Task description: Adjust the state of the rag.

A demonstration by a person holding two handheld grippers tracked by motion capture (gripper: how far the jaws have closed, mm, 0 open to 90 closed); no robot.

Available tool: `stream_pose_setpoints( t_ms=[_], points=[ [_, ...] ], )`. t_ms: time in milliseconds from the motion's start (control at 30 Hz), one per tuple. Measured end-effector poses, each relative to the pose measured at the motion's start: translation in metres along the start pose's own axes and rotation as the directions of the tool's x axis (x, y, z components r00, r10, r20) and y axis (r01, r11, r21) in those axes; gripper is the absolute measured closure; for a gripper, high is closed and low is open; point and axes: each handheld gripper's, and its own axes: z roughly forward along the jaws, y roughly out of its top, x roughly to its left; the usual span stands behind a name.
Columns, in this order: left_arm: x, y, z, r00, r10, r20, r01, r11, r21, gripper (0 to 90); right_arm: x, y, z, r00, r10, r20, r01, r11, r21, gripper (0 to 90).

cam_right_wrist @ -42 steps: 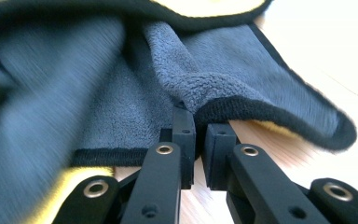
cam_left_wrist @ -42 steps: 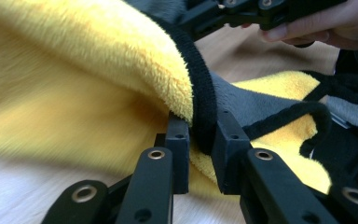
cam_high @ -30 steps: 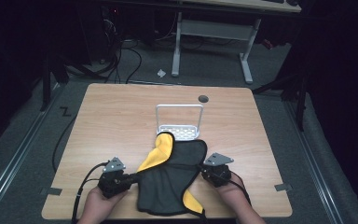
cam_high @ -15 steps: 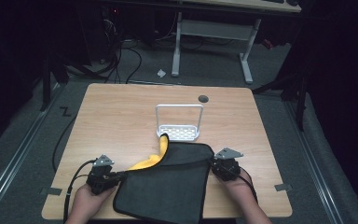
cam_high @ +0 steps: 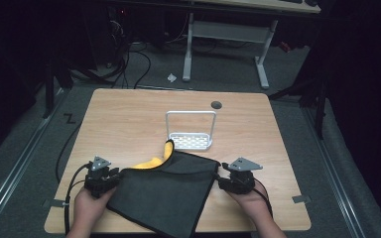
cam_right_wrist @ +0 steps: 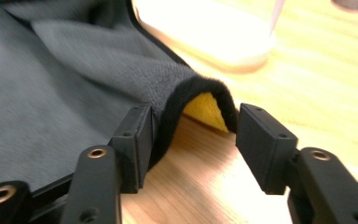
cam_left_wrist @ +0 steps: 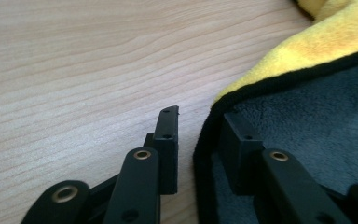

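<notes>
Lying spread across the near half of the table (cam_high: 129, 114), the cloth (cam_high: 163, 193) is a soft, napped fabric, dark grey on its upper face and bright yellow beneath, bound all round with a black stitched hem. Its pile looks fine and fleecy in both gripper views. It forms a rough four-sided sheet, skewed so that one corner points toward the person and its long axis runs from the far left, where the yellow fold (cam_high: 154, 159) turns up, to the near edge of the table.

The left gripper (cam_high: 110, 182) sits at the cloth's left edge; its jaws have just been opening and now stand a little apart, with the black hem lying loosely between them and one jaw resting on the grey pile (cam_left_wrist: 307, 121). The right gripper (cam_high: 220, 181) sits at the cloth's right corner; its jaws have just been opening too and stand wide, the rolled corner (cam_right_wrist: 200, 100) between them, touching one pad and clear of the other.

Just beyond the cloth stands a small white metal rack (cam_high: 190, 130) with a hooped handle and a perforated base, its near side almost touching the yellow fold. A dark round hole (cam_high: 216, 104) sits farther back in the pale woodgrain tabletop.
</notes>
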Motion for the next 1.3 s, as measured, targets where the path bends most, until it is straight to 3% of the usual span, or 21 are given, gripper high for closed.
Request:
stream_pose_setpoints(
  t_ms=[100, 233, 300, 467, 500, 600, 667, 700, 733, 800, 833, 933, 967, 1000, 1133, 1233, 1300],
  points=[
    [-0.002, -0.001, -0.001, 1.0, 0.006, -0.006, -0.006, 1.0, -0.003, 68.7, 0.003, 0.004, -0.008, 0.9994, 0.023, -0.024, -0.024, 0.999, -0.044, 39.8],
    [0.0, -0.003, -0.003, 0.9996, -0.03, 0.0, 0.03, 0.9995, -0.012, 65.0, 0.003, 0.003, -0.007, 0.9995, 0.024, -0.02, -0.025, 0.999, -0.044, 40.0],
    [-0.003, -0.004, -0.013, 0.9986, -0.053, 0.001, 0.053, 0.9978, -0.04, 62.9, -0.001, 0.003, -0.007, 0.9992, 0.036, -0.018, -0.037, 0.998, -0.055, 42.5],
    [-0.015, -0.008, -0.028, 0.9978, -0.066, -0.007, 0.065, 0.9958, -0.065, 56.9, -0.013, 0.01, -0.008, 0.9982, 0.057, -0.016, -0.059, 0.994, -0.093, 47.4],
    [-0.024, -0.011, -0.032, 0.9981, -0.061, 0.008, 0.061, 0.9959, -0.066, 56.3, -0.016, 0.012, -0.006, 0.9983, 0.057, -0.012, -0.058, 0.994, -0.092, 48.0],
    [-0.035, -0.018, -0.036, 0.9992, -0.037, -0.013, 0.037, 0.9984, -0.043, 53.7, -0.025, 0.016, 0.005, 0.9969, 0.075, -0.024, -0.077, 0.993, -0.091, 51.6],
    [-0.037, -0.024, -0.04, 0.9951, -0.089, 0.044, 0.09, 0.9953, -0.036, 53.4, -0.031, 0.016, 0.015, 0.9959, 0.086, -0.028, -0.088, 0.993, -0.074, 54.0],
    [-0.037, -0.024, -0.04, 0.9951, -0.089, 0.044, 0.09, 0.9953, -0.036, 54.6, -0.034, 0.015, 0.02, 0.995, 0.095, -0.033, -0.096, 0.993, -0.063, 56.1],
    [-0.043, -0.029, -0.04, 0.9822, -0.123, 0.142, 0.126, 0.9919, -0.012, 58.6, -0.037, 0.015, 0.024, 0.9942, 0.101, -0.036, -0.103, 0.993, -0.053, 58.1],
    [-0.055, -0.034, -0.035, 0.9659, -0.124, 0.227, 0.118, 0.9923, 0.039, 65.8, -0.039, 0.014, 0.032, 0.9936, 0.11, -0.025, -0.111, 0.993, -0.027, 66.6],
    [-0.063, -0.036, -0.031, 0.9611, -0.108, 0.254, 0.096, 0.9935, 0.061, 68.4, -0.04, 0.013, 0.036, 0.9943, 0.102, -0.029, -0.103, 0.995, -0.01, 71.4],
    [-0.078, -0.038, -0.025, 0.9624, -0.057, 0.265, 0.035, 0.9953, 0.09, 74.1, -0.036, 0.009, 0.049, 0.9975, 0.066, -0.025, -0.064, 0.995, 0.072, 82.2],
    [-0.086, -0.039, -0.023, 0.9679, -0.02, 0.251, 0.0, 0.9966, 0.083, 75.9, -0.034, 0.007, 0.053, 0.9984, 0.054, -0.018, -0.052, 0.993, 0.105, 83.5],
    [-0.085, -0.037, -0.022, 0.9687, -0.016, 0.248, -0.006, 0.9961, 0.088, 77.3, -0.033, 0.005, 0.056, 0.999, 0.041, -0.015, -0.039, 0.991, 0.132, 85.2],
    [-0.071, -0.037, -0.019, 0.9701, -0.042, 0.239, 0.026, 0.9971, 0.072, 84.1, -0.027, 0.002, 0.055, 0.9999, -0.016, 0.004, 0.015, 0.989, 0.144, 88.4],
    [-0.064, -0.034, -0.017, 0.9752, -0.043, 0.217, 0.03, 0.9977, 0.061, 85.5, -0.023, 0.0, 0.05, 0.9985, -0.052, 0.015, 0.049, 0.987, 0.154, 88.5],
    [-0.05, -0.028, -0.012, 0.9801, -0.045, 0.193, 0.036, 0.9982, 0.048, 86.2, -0.018, -0.007, 0.041, 0.996, -0.083, 0.03, 0.078, 0.984, 0.16, 88.5]
  ],
)
